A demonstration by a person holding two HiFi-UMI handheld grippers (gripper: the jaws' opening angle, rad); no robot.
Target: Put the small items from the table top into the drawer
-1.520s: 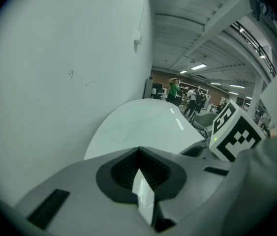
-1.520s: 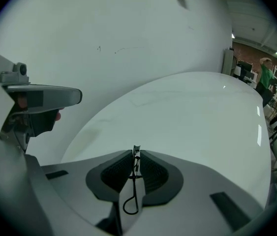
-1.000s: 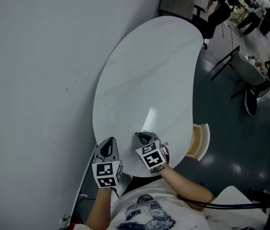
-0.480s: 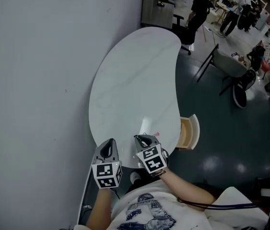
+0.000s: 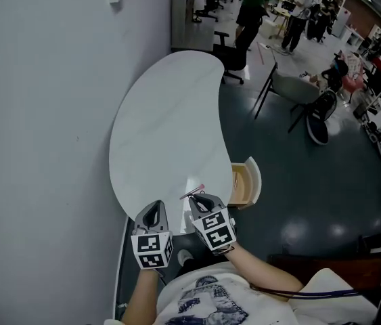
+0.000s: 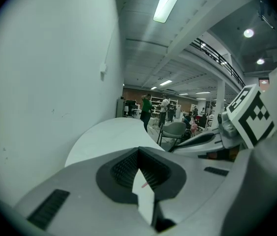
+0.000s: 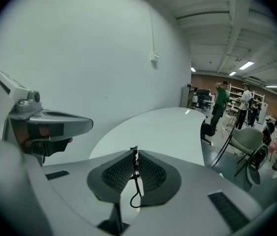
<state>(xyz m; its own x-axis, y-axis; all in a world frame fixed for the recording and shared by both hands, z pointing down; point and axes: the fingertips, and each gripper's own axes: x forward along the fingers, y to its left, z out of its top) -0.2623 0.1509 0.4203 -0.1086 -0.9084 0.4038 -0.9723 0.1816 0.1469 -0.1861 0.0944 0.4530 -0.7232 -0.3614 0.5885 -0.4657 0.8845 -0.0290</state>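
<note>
The right gripper (image 5: 200, 197) is found with its jaws all but together, clamped on a thin black wire piece (image 7: 135, 173). The piece is pinched at its upper end between the ribbed pads, and its looped tail hangs free below them. So slight an item is judged to need this near-closed pinch, or it would slip through.

The left gripper (image 5: 154, 203) is held close beside the right. Its jaw tips meet and nothing is gripped between them; it is judged to be idle and kept clear of the working side.

Both grippers are held over the near end of the white table (image 5: 170, 120). The drawer (image 5: 239, 185) stands pulled open at the table's right edge, to the right of the grippers, and is judged ready to receive the wire piece. Its contents cannot be made out.

A small pink stick (image 5: 193, 191) is noted just beyond the right gripper's tips. It is judged to lie on the table top and not yet to be stowed.

The rest of the table is seen bare.
</note>
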